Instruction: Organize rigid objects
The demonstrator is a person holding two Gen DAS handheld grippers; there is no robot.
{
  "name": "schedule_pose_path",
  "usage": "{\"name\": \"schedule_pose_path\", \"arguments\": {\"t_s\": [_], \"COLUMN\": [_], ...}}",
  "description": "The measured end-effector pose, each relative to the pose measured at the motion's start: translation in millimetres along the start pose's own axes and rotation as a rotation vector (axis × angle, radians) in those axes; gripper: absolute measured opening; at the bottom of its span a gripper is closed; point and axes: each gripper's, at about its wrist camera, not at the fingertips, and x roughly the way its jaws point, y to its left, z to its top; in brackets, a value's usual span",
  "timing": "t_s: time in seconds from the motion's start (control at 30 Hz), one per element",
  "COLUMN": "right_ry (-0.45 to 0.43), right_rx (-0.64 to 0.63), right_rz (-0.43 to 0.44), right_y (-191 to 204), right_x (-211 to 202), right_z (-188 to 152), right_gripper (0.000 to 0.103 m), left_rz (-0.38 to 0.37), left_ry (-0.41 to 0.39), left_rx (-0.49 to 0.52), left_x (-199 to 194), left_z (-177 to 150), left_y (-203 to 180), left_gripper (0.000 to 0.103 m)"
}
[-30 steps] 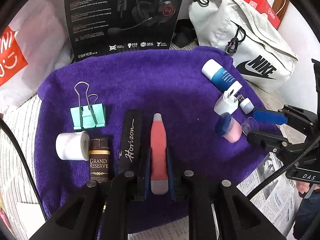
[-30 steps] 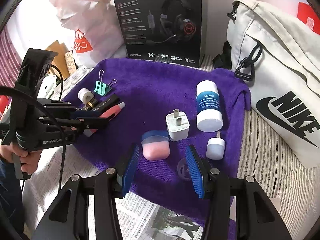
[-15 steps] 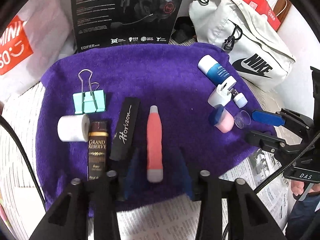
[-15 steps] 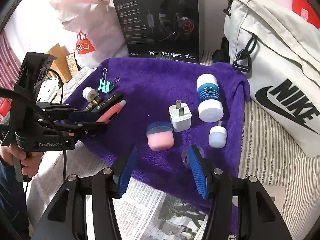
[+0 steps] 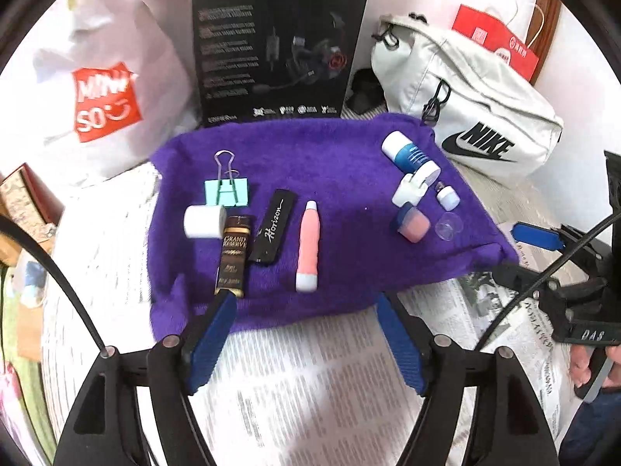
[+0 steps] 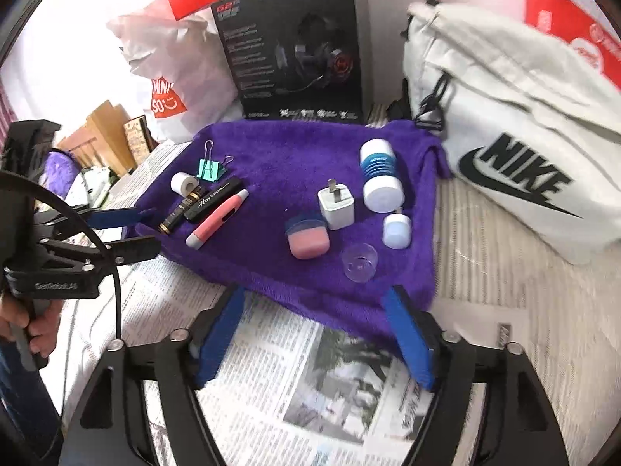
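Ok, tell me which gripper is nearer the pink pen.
Left. The left gripper sits open just below the pink pen; the right gripper is off toward the charger side.

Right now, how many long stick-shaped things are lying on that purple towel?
3, side by side on the towel's left half: the pink pen-like tube, the black Horizon bar and the dark Grand Reserve stick. Nothing seems hidden.

Your left gripper [image 5: 304,339] and right gripper [image 6: 316,332] hover side by side at the near edge, both jaws spread wide, holding nothing.
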Motion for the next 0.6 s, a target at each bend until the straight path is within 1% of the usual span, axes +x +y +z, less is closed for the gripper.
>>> {"name": "schedule_pose_path", "arguments": {"t_s": [0.03, 0.1, 0.17, 0.2, 0.23, 0.3, 0.37, 0.5, 0.6], "right_ry": [-0.006, -0.012, 0.000, -0.001, -0.002, -0.001, 0.000, -0.017, -0.020], "right_rx": [0.001, 0.018, 0.043, 0.058, 0.070, 0.090, 0.107, 0.133, 0.120], "right_rz": [-0.008, -0.026, -0.036, -0.043, -0.050, -0.074, -0.101, -0.118, -0.159], "right_y": [1, 2, 1, -1, -1, -1, 1, 7, 14], "right_x": [-4, -12, -20, -24, -27, -35, -43, -60, -73], "right_z": [-2, -6, -11, -13, -14, -17, -19, -23, -26], "right_gripper": [0.090, 0.091, 0.091, 0.092, 0.096, 0.103, 0.103, 0.103, 0.103], "left_rz": [0.010, 0.042, 0.086, 0.094, 0.099, 0.103, 0.110, 0.128, 0.143], "left_ry": [-0.014, -0.038, -0.063, -0.071, -0.076, -0.092, -0.108, -0.132, -0.146], "left_rx": [-0.008, -0.019, -0.029, -0.034, -0.040, -0.057, -0.074, -0.083, -0.088], "left_x": [-8, -19, -32, -37, -41, -52, -62, -77, -82], "left_z": [-3, -8, -12, -13, -14, -15, -17, -22, -26], "left_y": [-2, -6, -12, -14, -17, -21, -26, -36, -39], "left_gripper": [0.081, 0.091, 0.096, 0.097, 0.097, 0.097, 0.097, 0.097, 0.097]}}
